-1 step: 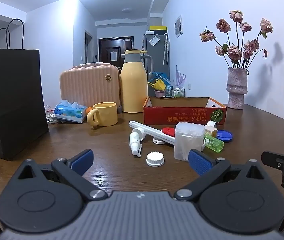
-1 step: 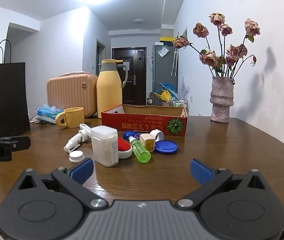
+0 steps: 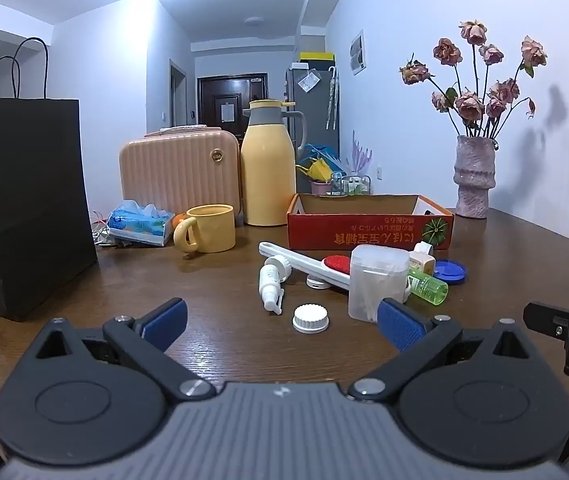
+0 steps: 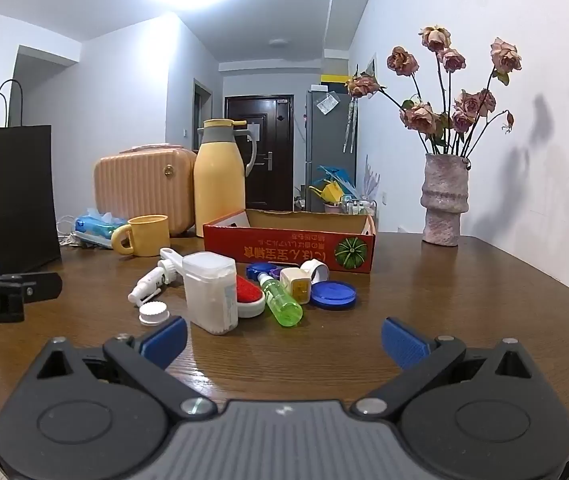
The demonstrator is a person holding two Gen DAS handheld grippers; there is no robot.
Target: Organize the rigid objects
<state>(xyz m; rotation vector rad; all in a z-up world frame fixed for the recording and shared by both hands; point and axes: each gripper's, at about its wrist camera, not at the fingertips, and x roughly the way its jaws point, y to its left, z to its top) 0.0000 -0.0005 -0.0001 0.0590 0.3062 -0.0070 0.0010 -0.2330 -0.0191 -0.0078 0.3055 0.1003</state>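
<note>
Brown wood makes up the table point(image 4: 464, 300), and both claws hang low over its near side. The left gripper point(image 3: 280, 322) has its blue pads wide apart with nothing between them. The right gripper point(image 4: 282, 338) is wide apart too and holds nothing.

A little heap of things lies in the middle of the table. The white cap point(image 3: 310, 319) sits alone, closest to the left gripper, with bare wood all around it. Just behind it lies the white spray bottle point(image 3: 273, 282) on its side. The clear box of cotton swabs point(image 4: 210, 292) stands upright, and the red and white brush point(image 4: 249, 295) touches its side. The green bottle point(image 4: 282, 300) lies flat, pointing toward the right gripper. The small cream bottle point(image 4: 295, 285) and the blue lid point(image 4: 332, 294) sit just beside it.

Behind the heap is the red cardboard box point(image 4: 288, 250), open on top. Its front wall is near the heap.

On the right side, the wood is bare from the blue lid out to the table edge. The pink vase point(image 4: 443, 200) stands far back by the wall. On the left, the black paper bag point(image 3: 24, 204) stands tall near the edge, and the yellow mug point(image 3: 208, 229) sits well apart from the heap.
</note>
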